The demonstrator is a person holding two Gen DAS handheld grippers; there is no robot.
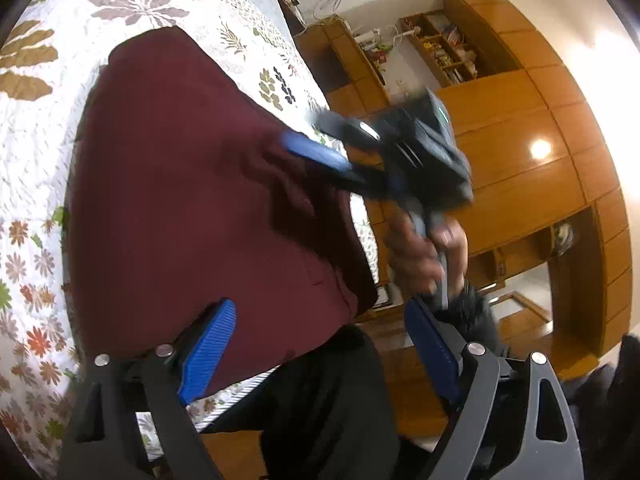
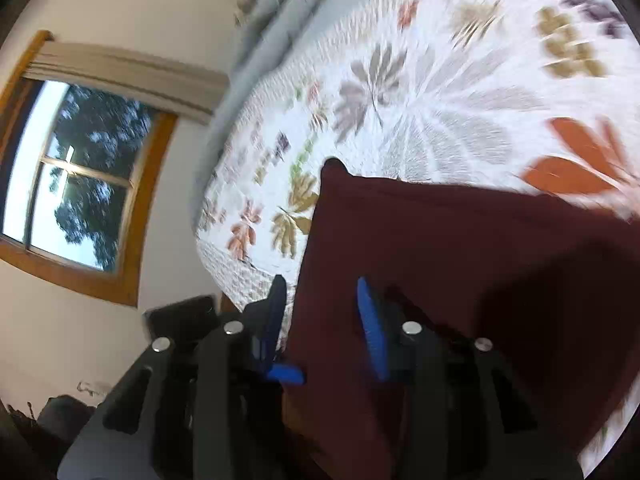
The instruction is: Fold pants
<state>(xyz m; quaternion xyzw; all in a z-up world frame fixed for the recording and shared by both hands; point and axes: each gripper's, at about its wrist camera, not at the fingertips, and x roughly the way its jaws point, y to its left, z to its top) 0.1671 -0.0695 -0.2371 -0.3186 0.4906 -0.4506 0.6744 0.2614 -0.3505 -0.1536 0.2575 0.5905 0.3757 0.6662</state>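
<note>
Maroon pants (image 1: 192,208) lie folded on a floral quilt; they also show in the right wrist view (image 2: 460,280). My left gripper (image 1: 320,320) is open, its blue pads (image 1: 208,348) wide apart over the near edge of the pants, holding nothing. My right gripper (image 2: 324,304) is open, its jaws straddling the edge of the pants with fabric between them. The right gripper also shows in the left wrist view (image 1: 316,152), held by a hand at the far side of the pants, blurred by motion.
The white floral quilt (image 1: 36,184) covers the bed (image 2: 440,92). Wooden wardrobes and shelves (image 1: 520,120) stand beyond the bed. A window (image 2: 76,176) sits in the wall at the left. The person's dark clothing (image 1: 320,400) is close below.
</note>
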